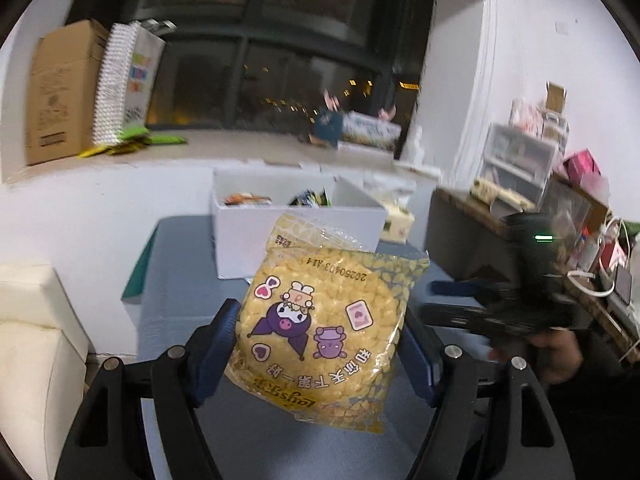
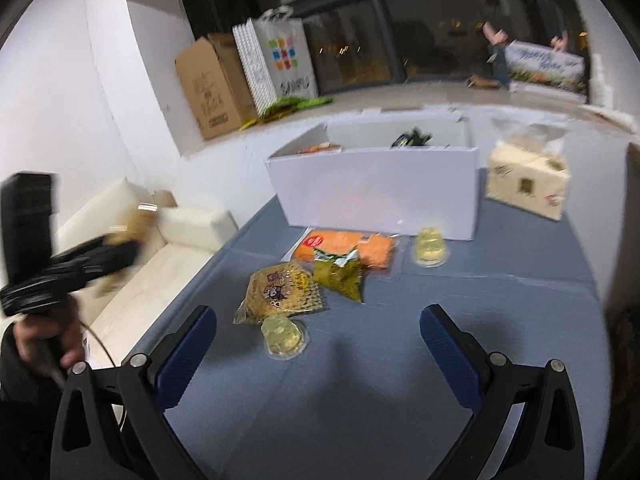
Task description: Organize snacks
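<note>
The left tongs [image 1: 316,344] squeeze a yellow snack bag [image 1: 320,328] up in the air. Keep squeezing, carry it over the white box [image 2: 376,196] and let go inside. The right tongs [image 2: 318,344] are wide open, holding nothing. On the worktop [image 2: 500,312]: two jelly cups (blurry, maybe), one yellow bag, one green, one orange.
</note>
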Motion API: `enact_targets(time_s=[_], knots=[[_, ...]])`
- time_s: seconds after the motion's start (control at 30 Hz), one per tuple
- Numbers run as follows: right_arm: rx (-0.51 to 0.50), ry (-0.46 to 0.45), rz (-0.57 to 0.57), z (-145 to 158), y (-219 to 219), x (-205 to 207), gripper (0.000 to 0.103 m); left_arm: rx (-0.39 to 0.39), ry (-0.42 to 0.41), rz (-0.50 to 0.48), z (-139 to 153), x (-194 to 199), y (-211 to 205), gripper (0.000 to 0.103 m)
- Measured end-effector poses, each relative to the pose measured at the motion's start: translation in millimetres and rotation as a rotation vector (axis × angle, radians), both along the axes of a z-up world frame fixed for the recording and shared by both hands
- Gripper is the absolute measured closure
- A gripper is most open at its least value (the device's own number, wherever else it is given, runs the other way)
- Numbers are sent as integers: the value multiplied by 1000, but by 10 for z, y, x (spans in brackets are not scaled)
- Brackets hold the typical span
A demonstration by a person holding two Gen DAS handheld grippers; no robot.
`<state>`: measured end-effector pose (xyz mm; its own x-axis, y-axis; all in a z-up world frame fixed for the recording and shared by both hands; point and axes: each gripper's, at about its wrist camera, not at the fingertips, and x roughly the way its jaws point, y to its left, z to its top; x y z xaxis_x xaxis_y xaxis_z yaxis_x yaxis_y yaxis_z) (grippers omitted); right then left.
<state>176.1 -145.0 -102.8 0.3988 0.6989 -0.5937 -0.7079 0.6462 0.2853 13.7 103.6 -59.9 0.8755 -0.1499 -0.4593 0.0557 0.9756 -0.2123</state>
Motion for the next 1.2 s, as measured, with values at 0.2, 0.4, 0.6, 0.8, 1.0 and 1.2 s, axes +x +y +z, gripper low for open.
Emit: enact_targets(time_s=[0.2, 0.4, 0.6, 0.8, 1.0, 1.2], knots=[[-52, 116, 5, -248, 473, 548, 0, -5, -23, 28, 46, -181, 63, 25], [-118, 194, -43, -577, 835, 892, 0, -31, -21, 38, -2, -177, 137, 25], [-194, 177, -12, -748, 1044, 914, 57, -42, -14, 38, -52, -184, 128, 25], [-112, 122, -4, -586, 805, 780, 60, -61, -13, 35, -63, -140, 142, 25], [29, 71, -20, -198, 380, 622, 61, -56, -28, 6, -11, -3, 64, 25], [149, -5, -61, 358, -50, 578, 61, -54, -93, -22, 298, 470, 38, 25]])
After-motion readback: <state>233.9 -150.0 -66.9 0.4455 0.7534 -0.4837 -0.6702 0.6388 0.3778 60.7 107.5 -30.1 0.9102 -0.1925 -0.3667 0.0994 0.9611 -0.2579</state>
